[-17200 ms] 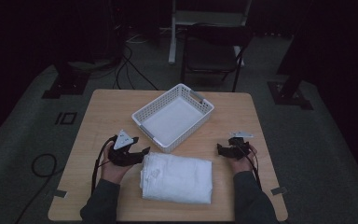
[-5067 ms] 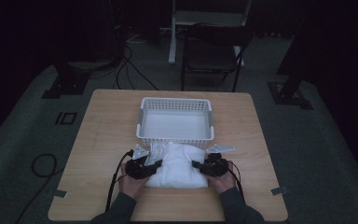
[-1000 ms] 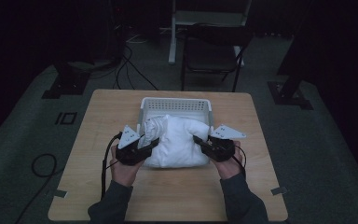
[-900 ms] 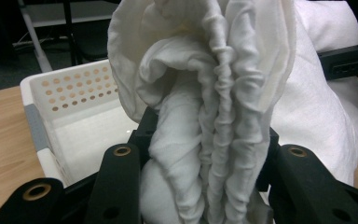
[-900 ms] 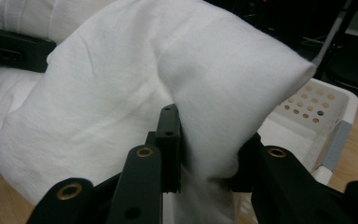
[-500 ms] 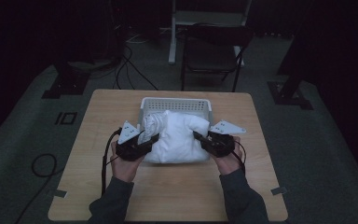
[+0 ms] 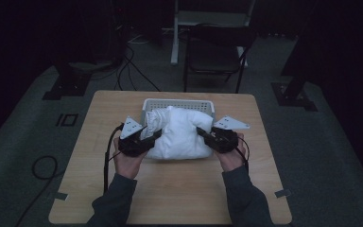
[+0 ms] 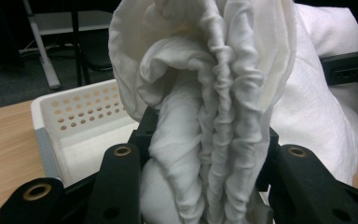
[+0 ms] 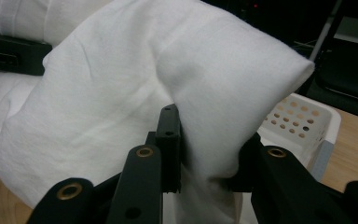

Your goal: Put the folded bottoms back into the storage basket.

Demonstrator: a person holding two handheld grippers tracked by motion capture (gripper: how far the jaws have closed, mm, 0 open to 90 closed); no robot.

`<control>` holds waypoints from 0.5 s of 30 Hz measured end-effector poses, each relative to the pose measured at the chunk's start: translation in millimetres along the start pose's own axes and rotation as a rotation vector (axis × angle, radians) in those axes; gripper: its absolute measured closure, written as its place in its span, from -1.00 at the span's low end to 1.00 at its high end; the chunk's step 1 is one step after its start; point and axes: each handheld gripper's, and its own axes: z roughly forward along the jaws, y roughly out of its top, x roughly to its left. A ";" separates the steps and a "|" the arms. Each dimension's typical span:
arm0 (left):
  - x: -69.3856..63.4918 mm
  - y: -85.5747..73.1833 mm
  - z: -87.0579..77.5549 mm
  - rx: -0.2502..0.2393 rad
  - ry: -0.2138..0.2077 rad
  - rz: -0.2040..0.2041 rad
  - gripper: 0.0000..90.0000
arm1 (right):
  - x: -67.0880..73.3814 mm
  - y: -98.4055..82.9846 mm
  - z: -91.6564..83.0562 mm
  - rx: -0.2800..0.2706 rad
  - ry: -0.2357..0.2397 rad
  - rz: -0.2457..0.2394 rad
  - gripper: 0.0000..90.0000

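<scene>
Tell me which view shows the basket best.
High view: the white perforated basket shows its far rim on the table behind the folded towel. Left gripper view shows one near corner and holed wall; right gripper view shows one corner.

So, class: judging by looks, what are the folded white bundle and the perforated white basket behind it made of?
Folded white bundle: soft matte cloth, probably cotton; it bunches into fine pleats between the jaws. Perforated white basket: apparently moulded plastic, smooth, with rigid walls and evenly punched round holes.
</scene>
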 end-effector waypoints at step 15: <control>11.0 9.8 11.2 -0.004 0.007 -0.016 0.31 | -7.6 9.7 10.4 0.003 -0.015 0.008 0.59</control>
